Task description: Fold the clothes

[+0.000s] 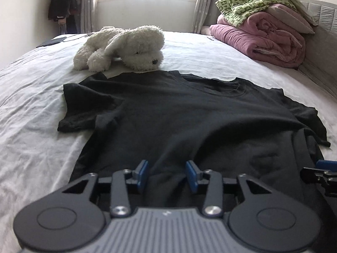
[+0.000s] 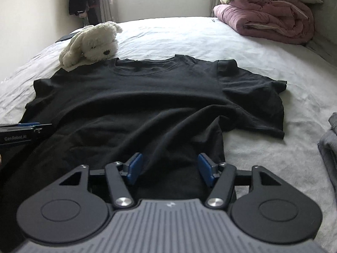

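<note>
A black T-shirt (image 1: 179,113) lies spread on the white bed sheet (image 1: 31,105), collar toward the far side and both short sleeves out to the sides. My left gripper (image 1: 167,172) hovers over its near hem on the left side, blue pads (image 1: 142,170) apart, with a loose ridge of cloth lying between them, not pinched. My right gripper (image 2: 170,165) stands open over the hem of the T-shirt (image 2: 147,97) on the right side, cloth rumpled between its pads (image 2: 205,166). Each gripper shows at the other view's edge: the right gripper (image 1: 322,172) and the left gripper (image 2: 25,130).
A white plush dog (image 1: 124,48) lies just beyond the collar. A rolled pink quilt (image 1: 265,35) with a green patterned blanket (image 1: 246,2) sits at the far right by the padded headboard (image 1: 320,48). Grey cloth (image 2: 330,147) lies at the right edge. Dark clothes (image 1: 63,2) hang by the window.
</note>
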Tool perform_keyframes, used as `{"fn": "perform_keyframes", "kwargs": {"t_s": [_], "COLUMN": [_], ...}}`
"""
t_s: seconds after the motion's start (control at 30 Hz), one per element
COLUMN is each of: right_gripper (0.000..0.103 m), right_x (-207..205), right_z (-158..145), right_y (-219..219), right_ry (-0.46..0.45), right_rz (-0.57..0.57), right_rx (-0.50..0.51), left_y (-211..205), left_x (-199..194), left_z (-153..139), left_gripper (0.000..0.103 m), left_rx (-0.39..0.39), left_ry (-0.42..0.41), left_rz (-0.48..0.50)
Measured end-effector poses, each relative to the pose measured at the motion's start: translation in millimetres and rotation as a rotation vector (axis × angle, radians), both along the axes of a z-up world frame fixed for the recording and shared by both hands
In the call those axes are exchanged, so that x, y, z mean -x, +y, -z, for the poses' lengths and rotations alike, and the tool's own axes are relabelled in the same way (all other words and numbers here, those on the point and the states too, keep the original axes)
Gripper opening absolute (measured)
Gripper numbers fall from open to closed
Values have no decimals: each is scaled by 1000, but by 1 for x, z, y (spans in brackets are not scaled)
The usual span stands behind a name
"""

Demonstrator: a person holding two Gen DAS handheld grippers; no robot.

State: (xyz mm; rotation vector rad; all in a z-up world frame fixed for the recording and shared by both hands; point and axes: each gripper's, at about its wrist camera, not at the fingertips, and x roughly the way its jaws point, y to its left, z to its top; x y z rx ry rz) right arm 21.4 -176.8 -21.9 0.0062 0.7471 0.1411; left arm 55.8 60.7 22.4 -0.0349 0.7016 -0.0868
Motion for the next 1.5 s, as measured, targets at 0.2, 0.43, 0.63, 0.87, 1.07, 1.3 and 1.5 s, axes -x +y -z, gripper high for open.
{"fn": "perform_keyframes", "kwargs": {"t_s": [0.2,0.43,0.63,0.87,1.07,1.3,1.5], "right_gripper": [55,70,103,103,103,103,103], "right_x": [3,20,22,19,15,22,24], "right_z": [2,15,18,16,16,21,21], "right_y": [-13,1,3,21,44,44,42], "right_ry": [-5,-99,-119,-91,-87,-115,-117], "right_rz": [66,78,117,90,71,91,94], "right_rx": [37,90,79,28,51,53,35], "left_y": [-7,-14,-16,-15,-15,-15,-15], "left_x": [15,21,29,27,27,27,27], "left_z": [8,14,15,16,17,16,16], "left_gripper": [83,103,103,103,103,103,103], "left_rx": [-29,-82,-90,-80,-77,-78,-78], "left_ry": [-57,-60,-67,-58,-58,-58,-58], "left_rz": [-11,-19,-29,-29,-30,-31,-32]}}
